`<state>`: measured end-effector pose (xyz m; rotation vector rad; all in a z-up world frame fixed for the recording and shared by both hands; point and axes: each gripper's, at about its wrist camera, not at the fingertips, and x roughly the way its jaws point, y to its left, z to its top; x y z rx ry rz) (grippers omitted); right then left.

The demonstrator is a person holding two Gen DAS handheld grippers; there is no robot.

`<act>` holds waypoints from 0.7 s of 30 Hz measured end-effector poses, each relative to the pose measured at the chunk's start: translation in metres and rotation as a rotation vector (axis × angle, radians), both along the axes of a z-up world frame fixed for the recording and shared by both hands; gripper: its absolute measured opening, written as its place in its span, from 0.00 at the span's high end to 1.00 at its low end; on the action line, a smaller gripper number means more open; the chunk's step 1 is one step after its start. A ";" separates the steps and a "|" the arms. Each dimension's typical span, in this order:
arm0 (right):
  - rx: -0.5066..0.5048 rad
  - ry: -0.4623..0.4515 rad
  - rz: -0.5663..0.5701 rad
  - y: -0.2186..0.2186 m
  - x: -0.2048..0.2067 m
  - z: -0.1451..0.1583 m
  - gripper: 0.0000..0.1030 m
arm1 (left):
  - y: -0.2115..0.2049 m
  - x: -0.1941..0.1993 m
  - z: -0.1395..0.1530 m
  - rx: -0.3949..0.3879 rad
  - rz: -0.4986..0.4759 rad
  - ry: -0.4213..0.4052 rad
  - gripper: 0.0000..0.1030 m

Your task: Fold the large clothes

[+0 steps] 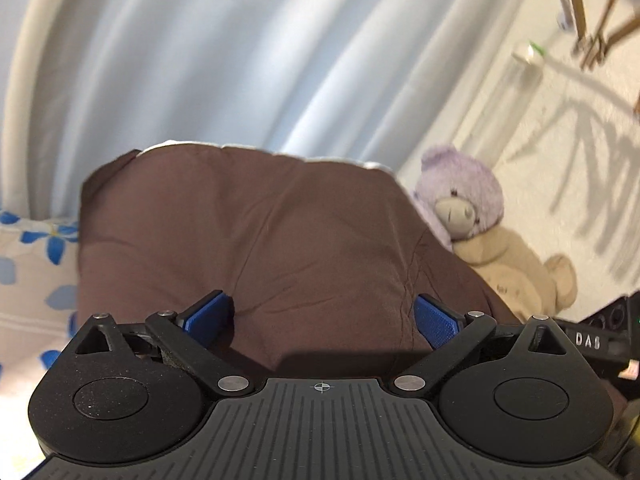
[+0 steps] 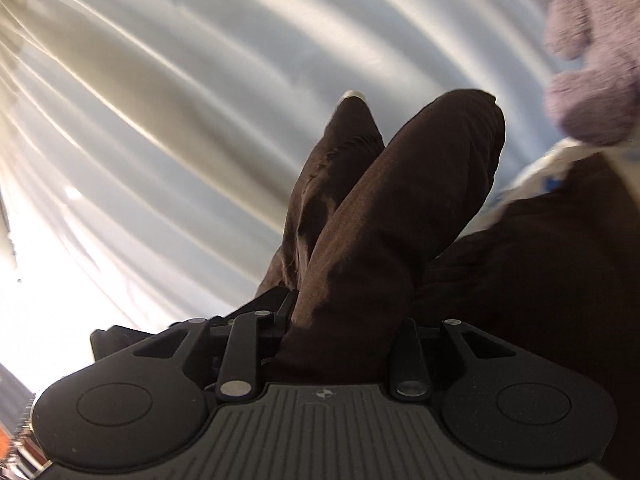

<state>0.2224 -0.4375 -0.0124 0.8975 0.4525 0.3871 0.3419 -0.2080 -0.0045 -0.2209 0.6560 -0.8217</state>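
The left gripper (image 1: 323, 318) hovers with its jaws spread wide, the two blue finger pads (image 1: 208, 318) standing far apart and closing on nothing. Directly ahead of it lies the brown garment (image 1: 256, 248), a broad, softly creased panel of dark brown cloth with a thin white edge along its far side; the pads sit low over the near part of this cloth, but contact cannot be confirmed. The garment rests on a floral bedsheet (image 1: 36, 256), white with blue flowers, visible to the left of the cloth. Behind the garment hangs a pale blue curtain (image 1: 200, 52) in long vertical folds. To the right of the garment, a purple teddy bear (image 1: 460, 196) leans against a beige teddy bear (image 1: 516, 272), both just beside the cloth's right edge. The right gripper (image 2: 340, 320) has its jaws drawn close together on a bunched fold of the brown garment (image 2: 384, 208); the fabric rises from between the fingers in two rounded lobes and hides the fingertips themselves. More of the same dark cloth spreads to the right of this gripper. The purple plush (image 2: 592, 60) appears at the upper right of the right wrist view, and the curtain (image 2: 180, 92) fills the background, streaked with blur.
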 end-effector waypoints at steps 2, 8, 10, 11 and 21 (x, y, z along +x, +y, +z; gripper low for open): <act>-0.028 0.082 -0.060 -0.018 -0.005 -0.014 0.60 | -0.016 0.001 -0.019 0.032 -0.030 0.014 0.02; -0.265 0.275 -0.418 -0.051 -0.048 -0.010 0.53 | -0.025 -0.012 -0.048 0.109 -0.023 -0.092 0.00; -0.258 0.200 -0.455 -0.043 -0.046 0.010 0.54 | -0.022 -0.011 -0.045 0.085 -0.011 -0.077 0.00; -0.240 0.175 -0.430 -0.035 -0.037 0.016 0.55 | -0.020 -0.010 -0.043 0.071 -0.003 -0.069 0.00; -0.560 0.306 -0.360 0.045 0.084 -0.016 0.74 | 0.027 0.016 -0.011 0.094 0.273 -0.094 0.00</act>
